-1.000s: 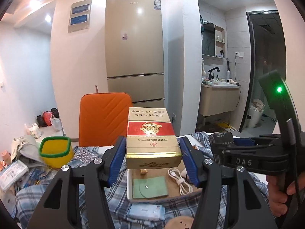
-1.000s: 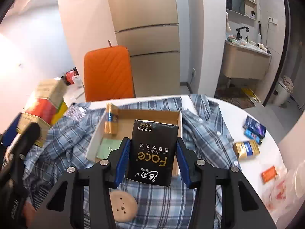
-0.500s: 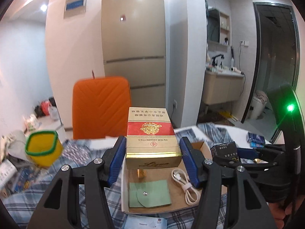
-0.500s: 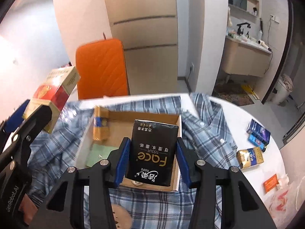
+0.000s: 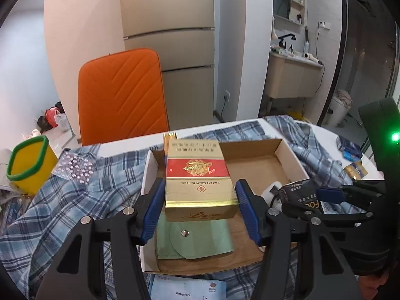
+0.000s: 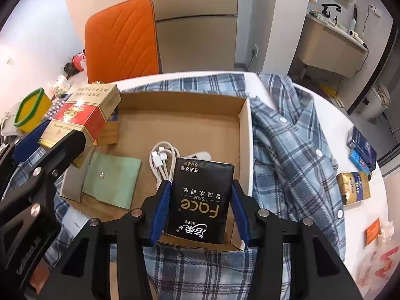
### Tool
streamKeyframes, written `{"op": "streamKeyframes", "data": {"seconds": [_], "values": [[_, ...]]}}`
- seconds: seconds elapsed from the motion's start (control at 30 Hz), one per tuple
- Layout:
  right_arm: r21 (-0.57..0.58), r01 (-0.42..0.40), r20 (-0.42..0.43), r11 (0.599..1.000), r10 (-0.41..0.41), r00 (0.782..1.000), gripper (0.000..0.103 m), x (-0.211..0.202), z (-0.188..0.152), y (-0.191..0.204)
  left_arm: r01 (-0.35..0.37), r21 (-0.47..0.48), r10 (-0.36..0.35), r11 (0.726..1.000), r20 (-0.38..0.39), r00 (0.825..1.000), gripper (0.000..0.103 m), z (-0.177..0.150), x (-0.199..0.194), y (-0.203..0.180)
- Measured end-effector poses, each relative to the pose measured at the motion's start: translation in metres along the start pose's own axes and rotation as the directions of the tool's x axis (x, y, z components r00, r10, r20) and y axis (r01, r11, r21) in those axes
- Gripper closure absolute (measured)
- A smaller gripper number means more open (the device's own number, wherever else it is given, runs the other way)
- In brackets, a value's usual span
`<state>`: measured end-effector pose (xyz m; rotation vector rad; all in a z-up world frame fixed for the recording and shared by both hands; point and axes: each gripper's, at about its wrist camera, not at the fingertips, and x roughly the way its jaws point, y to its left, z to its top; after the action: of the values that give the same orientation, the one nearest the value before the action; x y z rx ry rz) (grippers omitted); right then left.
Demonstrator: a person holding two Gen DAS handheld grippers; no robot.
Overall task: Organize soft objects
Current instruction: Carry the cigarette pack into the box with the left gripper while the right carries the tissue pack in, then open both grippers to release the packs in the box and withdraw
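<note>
My left gripper (image 5: 200, 212) is shut on a gold and red cigarette carton (image 5: 197, 177) and holds it above the left part of an open cardboard box (image 5: 290, 155). The carton also shows in the right wrist view (image 6: 80, 115). My right gripper (image 6: 198, 215) is shut on a black tissue pack (image 6: 200, 200) over the box's (image 6: 243, 130) near right corner. In the box lie a green pouch (image 6: 112, 177), a white cable (image 6: 160, 160) and a small gold pack (image 6: 110, 132). The box sits on a blue plaid shirt (image 6: 287, 150).
An orange chair (image 5: 122, 95) stands behind the table. A yellow cup with a green rim (image 5: 27, 165) is at the far left. Small packs (image 6: 360, 152) and a gold pack (image 6: 352, 187) lie on the white table at the right. A white packet (image 5: 185, 290) lies at the front.
Both grippers have moved forward and down toward the box. The carton and the tissue pack now hang low over it, and the box looks larger in both views.
</note>
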<state>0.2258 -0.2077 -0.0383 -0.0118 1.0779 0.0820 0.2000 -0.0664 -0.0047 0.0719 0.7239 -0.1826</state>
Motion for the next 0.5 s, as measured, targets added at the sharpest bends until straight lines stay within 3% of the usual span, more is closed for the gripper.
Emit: {"op": "streamKeyframes", "data": {"seconds": [0.27, 0.33, 0.4, 0.5], "values": [[0.011, -0.006, -0.022, 1.0, 0.007, 1.0, 0.053, 0.0085, -0.0021, -0.001, 0.002, 0.001, -0.002, 1.0, -0.01, 1.0, 0.047, -0.0027, 0.0056, -0.0007], [0.023, -0.013, -0.024, 1.0, 0.014, 1.0, 0.05, 0.0088, -0.0015, -0.0032, 0.0, -0.001, 0.0, 1.0, 0.005, 1.0, 0.044, -0.0027, 0.004, -0.0007], [0.035, -0.025, -0.01, 0.999, 0.025, 1.0, 0.039, 0.006, -0.0013, -0.0063, -0.009, -0.005, 0.009, 1.0, 0.02, 1.0, 0.034, -0.0029, 0.0022, -0.0001], [0.036, -0.028, 0.006, 0.999, 0.028, 1.0, 0.037, 0.0009, 0.0, -0.0077, -0.013, -0.022, 0.013, 1.0, 0.028, 1.0, 0.033, -0.0007, -0.0007, 0.004]]}}
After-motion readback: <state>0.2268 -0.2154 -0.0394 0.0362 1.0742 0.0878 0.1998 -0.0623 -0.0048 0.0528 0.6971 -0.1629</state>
